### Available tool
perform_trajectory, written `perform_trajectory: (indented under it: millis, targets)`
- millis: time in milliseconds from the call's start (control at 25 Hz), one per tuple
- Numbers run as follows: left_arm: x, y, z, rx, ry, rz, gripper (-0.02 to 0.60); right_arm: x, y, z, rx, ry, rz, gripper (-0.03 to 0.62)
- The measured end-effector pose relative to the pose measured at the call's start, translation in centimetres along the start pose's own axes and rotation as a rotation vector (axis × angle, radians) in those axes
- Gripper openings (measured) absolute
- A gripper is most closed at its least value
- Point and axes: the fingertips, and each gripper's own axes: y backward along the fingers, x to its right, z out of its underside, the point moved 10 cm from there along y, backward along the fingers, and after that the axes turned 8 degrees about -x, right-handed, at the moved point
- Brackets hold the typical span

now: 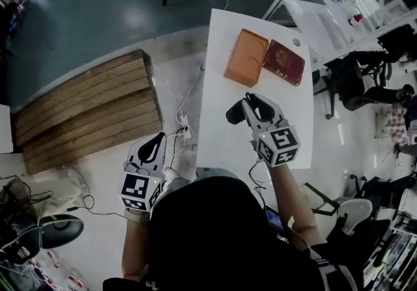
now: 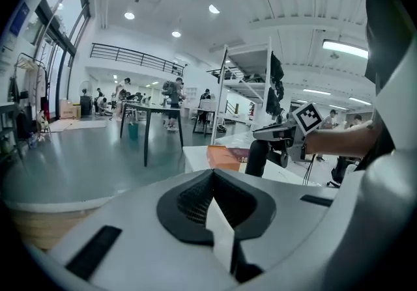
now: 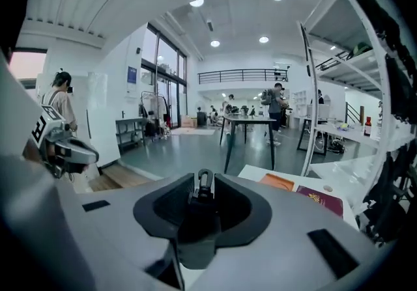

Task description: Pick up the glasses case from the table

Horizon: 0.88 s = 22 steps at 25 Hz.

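My right gripper (image 1: 251, 106) is shut on a black glasses case (image 1: 234, 114) and holds it above the white table (image 1: 221, 133). In the right gripper view the dark case (image 3: 199, 218) fills the gap between the jaws, with a small clip at its top. The left gripper view shows the same case (image 2: 255, 158) hanging upright from the right gripper (image 2: 273, 135). My left gripper (image 1: 158, 137) hovers off the table's left side over the floor. Its jaws are together with nothing in them, and its tips (image 2: 212, 182) point towards the table.
An orange box-like case (image 1: 246, 56) and a dark red booklet (image 1: 284, 62) lie side by side at the table's far end. A wooden pallet (image 1: 85, 114) and a power strip with cables (image 1: 184, 128) are on the floor at left. Office chairs (image 1: 355, 81) stand at right.
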Motion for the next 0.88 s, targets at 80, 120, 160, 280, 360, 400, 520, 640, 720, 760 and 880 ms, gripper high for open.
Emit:
perform_trajectory:
  millis: [80,120,160,280,360,400,520,640,720,760,880]
  targets:
    - [0.4,-0.6,-1.0,0.01,-0.02,0.03,0.017,-0.4,1.6,-0.6,0.04,-0.009,-0.014,0.121]
    - [0.6,-0.8,-1.5,0.02,-0.029,0.044,0.018,-0.7,2.5,-0.8,0.059,-0.01,-0.019,0.121]
    - [0.9,-1.0,-2.0,0.033,-0.036,0.057,0.018,-0.9,3.3,-0.9,0.076,-0.01,-0.022,0.121]
    - [1.4,-1.6,-3.3,0.059,-0.05,0.09,0.017,-1.5,5.5,-1.0,0.111,-0.028,-0.023,0.121]
    - [1.6,-2.0,-4.1,0.072,-0.065,0.112,0.018,-1.8,6.7,-1.0,0.128,-0.041,-0.022,0.121]
    - [1.7,-2.1,-4.4,0.079,-0.072,0.122,0.018,-2.0,7.3,-1.0,0.135,-0.043,-0.02,0.121]
    - [2.2,-2.3,-5.3,0.098,-0.085,0.147,0.018,-2.5,9.0,-0.7,0.151,-0.045,-0.007,0.121]
    - [2.6,-2.6,-6.0,0.106,-0.099,0.173,0.018,-2.9,10.4,0.0,0.154,-0.057,0.007,0.121]
    - [2.9,-2.6,-6.3,0.108,-0.11,0.188,0.018,-3.2,11.1,0.2,0.16,-0.058,0.013,0.121]
    - [3.0,-2.6,-6.4,0.109,-0.115,0.195,0.017,-3.5,11.4,0.1,0.17,-0.056,0.013,0.121]
    - [3.6,-2.5,-6.7,0.114,-0.13,0.213,0.018,-4.1,12.4,0.5,0.162,-0.068,0.021,0.121]
